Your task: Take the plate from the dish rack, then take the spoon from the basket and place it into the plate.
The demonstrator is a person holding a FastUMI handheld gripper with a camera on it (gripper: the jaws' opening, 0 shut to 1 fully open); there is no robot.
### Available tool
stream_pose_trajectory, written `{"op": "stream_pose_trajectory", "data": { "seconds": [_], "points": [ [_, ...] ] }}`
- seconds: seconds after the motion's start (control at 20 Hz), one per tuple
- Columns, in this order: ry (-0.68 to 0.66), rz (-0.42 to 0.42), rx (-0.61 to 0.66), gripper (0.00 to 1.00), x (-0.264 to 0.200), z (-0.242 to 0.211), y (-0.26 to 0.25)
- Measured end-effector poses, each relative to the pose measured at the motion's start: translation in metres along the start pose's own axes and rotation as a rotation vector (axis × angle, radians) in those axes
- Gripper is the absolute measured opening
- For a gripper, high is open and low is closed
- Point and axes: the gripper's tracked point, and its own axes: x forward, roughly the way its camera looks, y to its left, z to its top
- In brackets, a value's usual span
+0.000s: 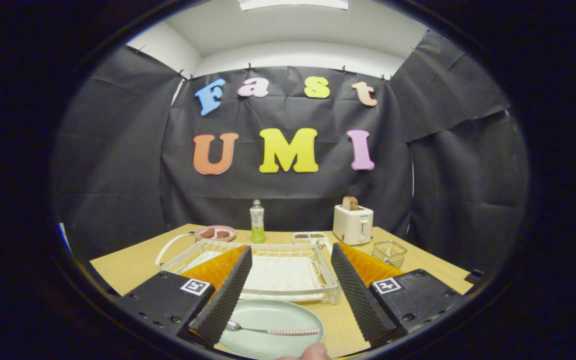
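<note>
**Spoon rests in plate; task looks complete**

On the bench's near edge, the spoon [273,330] lies across the pale green plate [273,320], between the spread, empty fingers of the gripper [292,295]. Just beyond, the white dish rack [263,265] stands bare. Further right, toward the far corner, the wire basket [389,252] sits empty. Nothing appears left to do.

Black-draped booth, wooden table [133,265]

tongs [288,285] | fingers spread wide | gripping nothing | held level
</note>
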Motion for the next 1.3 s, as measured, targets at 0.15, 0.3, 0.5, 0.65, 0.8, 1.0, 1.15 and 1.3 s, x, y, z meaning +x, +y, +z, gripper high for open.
{"op": "stream_pose_trajectory", "data": {
  "seconds": [0.15,0.3,0.5,0.65,0.8,1.0,1.15,1.3],
  "points": [
    [-0.046,0.001,0.025,1.0,-0.01,0.009,-0.003],
    [-0.1,0.007,0.053,1.0,-0.023,0.021,-0.006],
    [-0.123,-0.009,0.051,1.0,-0.046,0.031,-0.009],
    [-0.159,0.039,0.043,1.0,-0.062,0.045,0.01],
    [-0.165,0.049,0.033,1.0,-0.079,0.048,0.016],
    [-0.151,0.054,0.044,1.0,-0.09,0.049,0.028],
    [-0.16,0.038,0.05,1.0,-0.099,0.055,0.03],
    [-0.149,0.042,0.056,1.0,-0.095,0.05,0.035]
  ]
}}
